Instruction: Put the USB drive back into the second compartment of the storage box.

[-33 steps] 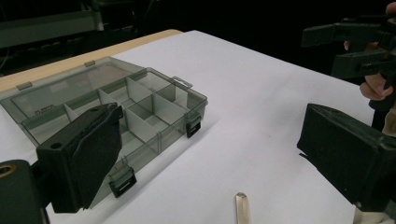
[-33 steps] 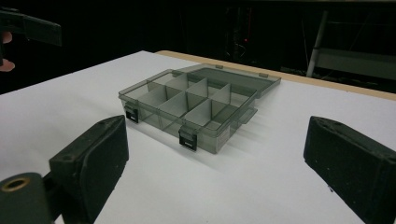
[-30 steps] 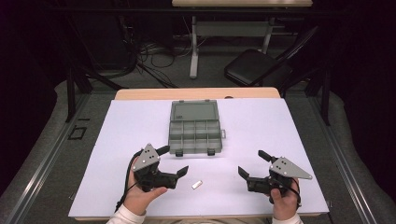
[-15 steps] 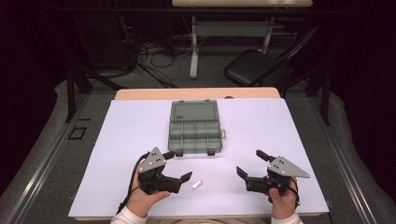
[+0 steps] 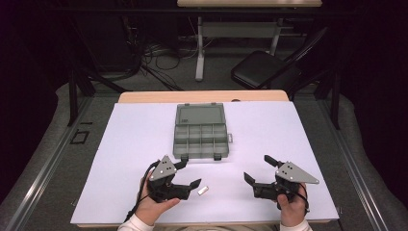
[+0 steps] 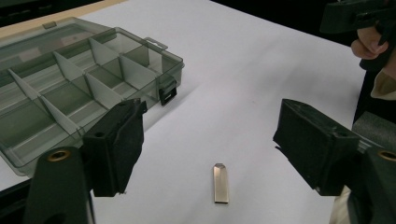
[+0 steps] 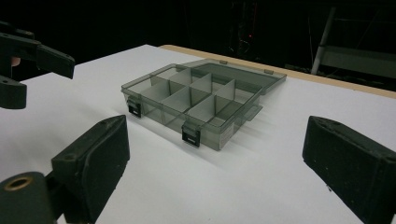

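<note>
A small flat silver metal piece (image 5: 203,190) (image 6: 221,183) lies on the white table (image 5: 125,144) near its front edge. My left gripper (image 5: 188,174) (image 6: 215,140) is right beside it, pointing at it. Its jaws have just been closing and still stand apart, with the piece on the table just ahead of the gap and untouched. A smoky clear compartment box (image 5: 199,135) (image 6: 70,88) (image 7: 201,100) lies open at mid-table, its lid folded back. My right gripper (image 5: 260,168) (image 7: 224,158) rests open at the front right, aimed toward the box, with nothing between its jaws.
The box's two black latches (image 7: 191,136) face the front edge. Beyond the table's wooden far edge (image 5: 202,96) stand a black chair (image 5: 262,70) and another table's leg amid floor cables. White surface lies bare on both sides of the box.
My left gripper has shifted slightly right toward the metal piece and its jaws have narrowed. The right gripper, the box and the piece have stayed put.
</note>
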A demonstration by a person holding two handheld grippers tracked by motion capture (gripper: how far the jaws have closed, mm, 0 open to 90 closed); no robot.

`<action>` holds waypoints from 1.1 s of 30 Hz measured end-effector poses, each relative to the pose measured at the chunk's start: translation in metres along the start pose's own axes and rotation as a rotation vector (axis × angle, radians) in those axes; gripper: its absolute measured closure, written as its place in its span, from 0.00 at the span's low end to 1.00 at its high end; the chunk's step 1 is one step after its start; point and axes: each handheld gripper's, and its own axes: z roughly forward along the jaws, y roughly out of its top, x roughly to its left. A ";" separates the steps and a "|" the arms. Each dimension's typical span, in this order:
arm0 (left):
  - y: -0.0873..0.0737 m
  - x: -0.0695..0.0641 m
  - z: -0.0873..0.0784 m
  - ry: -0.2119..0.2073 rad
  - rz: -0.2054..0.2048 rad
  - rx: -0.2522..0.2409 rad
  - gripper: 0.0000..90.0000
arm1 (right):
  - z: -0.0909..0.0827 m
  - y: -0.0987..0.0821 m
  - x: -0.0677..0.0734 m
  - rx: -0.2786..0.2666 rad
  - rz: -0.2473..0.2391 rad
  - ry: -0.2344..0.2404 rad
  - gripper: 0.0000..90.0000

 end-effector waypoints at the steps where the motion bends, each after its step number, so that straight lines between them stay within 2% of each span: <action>1: -0.001 -0.001 0.000 0.006 -0.002 0.002 0.27 | 0.000 0.000 0.000 0.001 -0.001 0.001 0.08; 9: -0.005 -0.004 0.006 0.015 -0.007 0.027 0.37 | 0.001 -0.001 0.000 0.006 -0.002 0.003 0.08; 12: -0.007 -0.005 0.009 0.017 -0.011 0.044 0.38 | 0.001 -0.001 0.000 0.006 0.000 0.004 0.08; 20: -0.010 -0.009 0.017 0.031 0.005 0.088 0.44 | 0.001 -0.001 0.000 0.012 -0.005 0.001 0.08; 21: -0.010 -0.010 0.017 0.027 0.005 0.092 0.48 | 0.001 -0.001 0.000 0.012 -0.004 0.001 0.09; 27: -0.013 -0.011 0.022 0.022 0.000 0.100 0.48 | 0.002 -0.002 0.000 0.015 -0.006 0.003 0.09; 33: -0.017 -0.009 0.029 0.019 -0.025 0.118 0.51 | 0.002 -0.002 0.000 0.020 -0.009 0.007 0.11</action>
